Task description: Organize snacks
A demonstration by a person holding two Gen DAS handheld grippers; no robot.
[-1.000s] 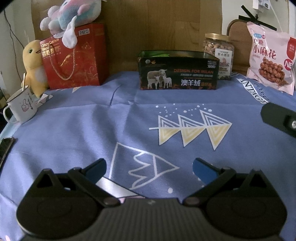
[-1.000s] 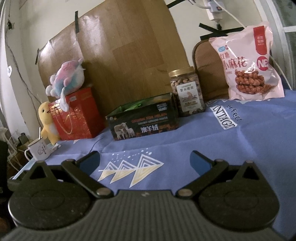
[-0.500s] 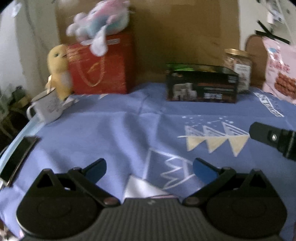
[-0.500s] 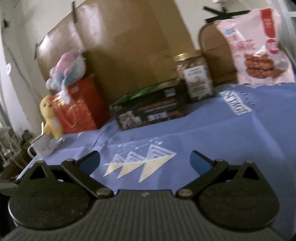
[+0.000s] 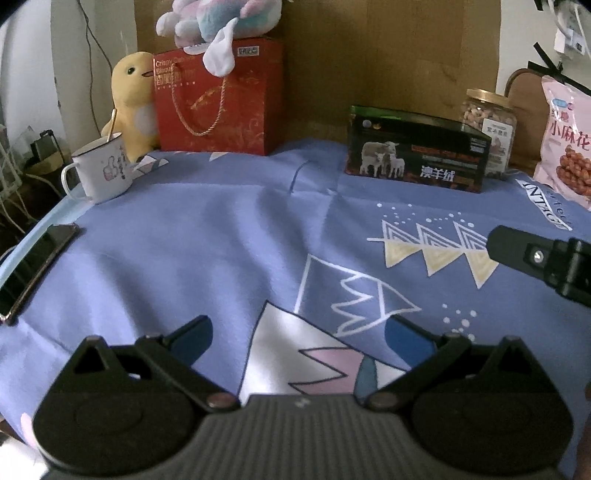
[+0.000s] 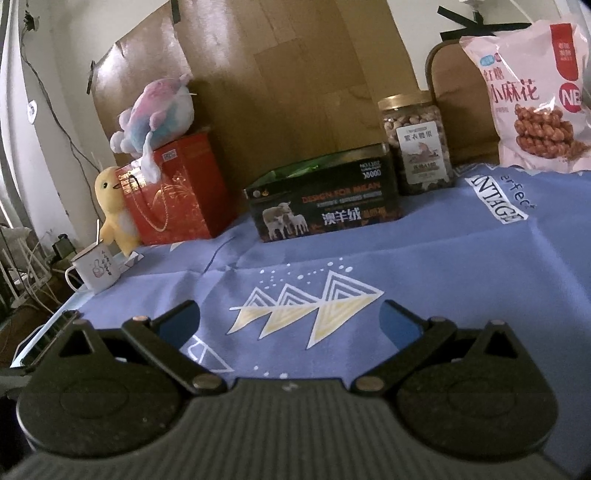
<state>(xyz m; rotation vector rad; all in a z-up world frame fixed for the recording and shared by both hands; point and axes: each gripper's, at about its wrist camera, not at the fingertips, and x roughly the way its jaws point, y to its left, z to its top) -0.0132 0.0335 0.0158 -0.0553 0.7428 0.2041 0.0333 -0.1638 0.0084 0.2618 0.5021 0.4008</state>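
A dark open box with sheep on it (image 5: 413, 149) (image 6: 325, 206) stands at the back of the blue cloth. Right of it stands a jar of nuts with a gold lid (image 5: 487, 129) (image 6: 417, 144). A pink snack bag (image 5: 565, 136) (image 6: 532, 96) leans at the far right. A red gift bag (image 5: 218, 96) (image 6: 173, 192) stands at the back left. My left gripper (image 5: 299, 336) is open and empty, low over the near cloth. My right gripper (image 6: 290, 317) is open and empty; part of it shows in the left wrist view (image 5: 543, 258).
A white mug with a spoon (image 5: 101, 170) (image 6: 96, 267) stands at the left, by a yellow plush duck (image 5: 133, 99). A pastel plush (image 5: 218, 18) lies on the red bag. A dark phone (image 5: 33, 266) lies at the cloth's left edge. Brown cardboard (image 6: 295, 74) backs the table.
My left gripper has swung left, so the red bag, mug and phone are more in view. My right gripper shifted slightly. Both stay open.
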